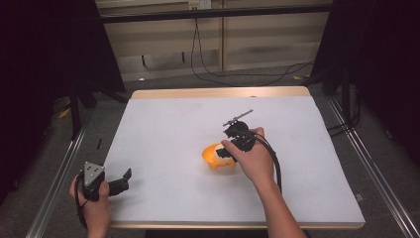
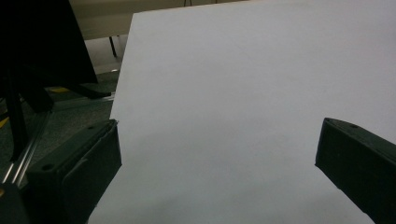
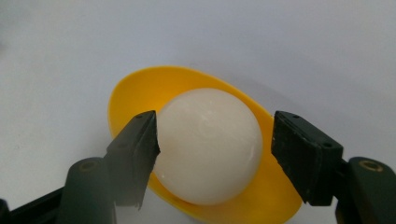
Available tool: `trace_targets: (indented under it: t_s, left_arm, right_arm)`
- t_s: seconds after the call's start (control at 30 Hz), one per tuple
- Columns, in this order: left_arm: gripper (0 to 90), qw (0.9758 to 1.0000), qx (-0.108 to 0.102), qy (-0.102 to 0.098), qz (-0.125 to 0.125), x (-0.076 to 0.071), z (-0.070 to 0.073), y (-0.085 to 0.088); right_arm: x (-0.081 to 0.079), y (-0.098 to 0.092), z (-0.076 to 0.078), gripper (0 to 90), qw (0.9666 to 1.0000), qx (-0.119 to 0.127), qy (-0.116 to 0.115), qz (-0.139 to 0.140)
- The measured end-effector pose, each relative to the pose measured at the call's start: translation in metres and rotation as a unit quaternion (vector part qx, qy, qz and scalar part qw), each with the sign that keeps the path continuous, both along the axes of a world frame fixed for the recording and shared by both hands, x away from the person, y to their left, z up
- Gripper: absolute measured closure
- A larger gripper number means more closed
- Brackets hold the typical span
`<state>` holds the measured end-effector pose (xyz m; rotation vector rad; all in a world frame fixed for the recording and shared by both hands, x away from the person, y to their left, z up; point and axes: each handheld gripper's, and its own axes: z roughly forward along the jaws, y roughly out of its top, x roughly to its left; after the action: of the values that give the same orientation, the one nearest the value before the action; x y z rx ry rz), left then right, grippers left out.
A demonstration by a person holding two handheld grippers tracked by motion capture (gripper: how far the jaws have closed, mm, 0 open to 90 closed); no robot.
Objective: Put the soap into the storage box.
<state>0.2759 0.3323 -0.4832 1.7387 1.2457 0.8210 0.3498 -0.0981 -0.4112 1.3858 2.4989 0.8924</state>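
Right gripper is hovering over the yellow bowl mid-table, jaws straddling the white ball sitting in it; left pad touching, right pad slightly off. Left gripper is resting at the table's near-left corner, jaws standing wide apart.

A white sheet is laid over a table, whose pale wooden edge is seen along the far and near sides. Grey floor is seen around the table. Metal rails are laid along the floor on both sides. Black curtains are hung at left and right. A black bar is set across the back, below a pale wall. Black cables are trailed down from a socket at the top and across the floor behind the table.
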Motion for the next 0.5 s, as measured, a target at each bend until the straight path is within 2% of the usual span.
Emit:
trace_targets:
  t_s: [0.13,0.23,0.33,0.5]
  left_arm:
    - [0.0,1.0000,0.000,-0.001,0.000,0.000,0.000,0.000]
    - [0.0,1.0000,0.002,-0.001,0.000,0.000,0.000,-0.001]
    - [0.0,1.0000,0.002,-0.001,0.001,0.000,0.000,-0.001]
    - [0.0,1.0000,0.003,-0.002,0.001,0.000,0.000,-0.001]
  right_arm:
    - [-0.003,-0.006,-0.003,23.6,0.9999,0.007,-0.008,-0.001]
    - [-0.008,-0.014,-0.004,12.5,0.9998,0.010,-0.019,-0.006]
    - [-0.012,-0.021,-0.004,5.8,0.9996,0.016,-0.025,-0.004]
    - [-0.020,-0.032,-0.004,0.0,0.9985,0.034,-0.043,-0.008]
